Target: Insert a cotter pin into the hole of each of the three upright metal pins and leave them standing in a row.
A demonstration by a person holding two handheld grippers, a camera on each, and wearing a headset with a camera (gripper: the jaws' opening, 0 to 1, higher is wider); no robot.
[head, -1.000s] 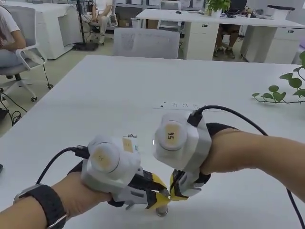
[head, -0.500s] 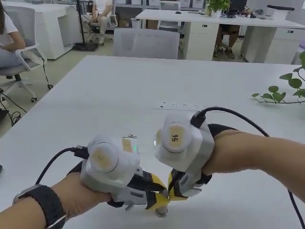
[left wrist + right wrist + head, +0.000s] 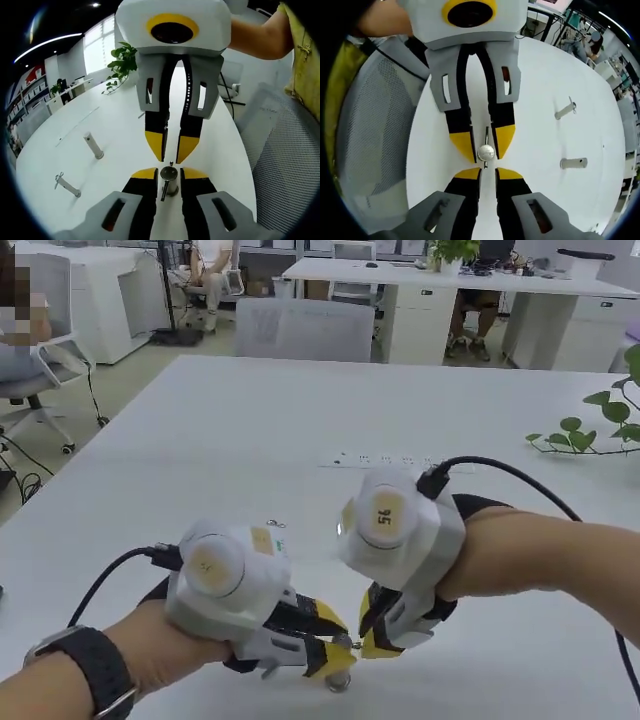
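A short metal pin (image 3: 170, 180) stands near the table's front edge, and my left gripper (image 3: 171, 174) is shut on it from the left. A thin cotter pin (image 3: 486, 136) crosses the metal pin's head (image 3: 485, 152). My right gripper (image 3: 489, 173) faces the left one tip to tip and is shut on the cotter pin's near end. In the head view the left gripper (image 3: 338, 648) and right gripper (image 3: 368, 645) meet just above the metal pin (image 3: 340, 678). Farther out is a bare metal pin (image 3: 92, 145) and another pin with a cotter pin in it (image 3: 67, 184).
The white table (image 3: 300, 420) stretches away ahead, with a power strip (image 3: 385, 460) at mid-table and plant leaves (image 3: 590, 430) at the right edge. A grey chair (image 3: 305, 330) stands behind the far edge. People sit at desks beyond.
My right hand has shifted slightly right and up while its tips stay at the metal pin. The left gripper holds still.
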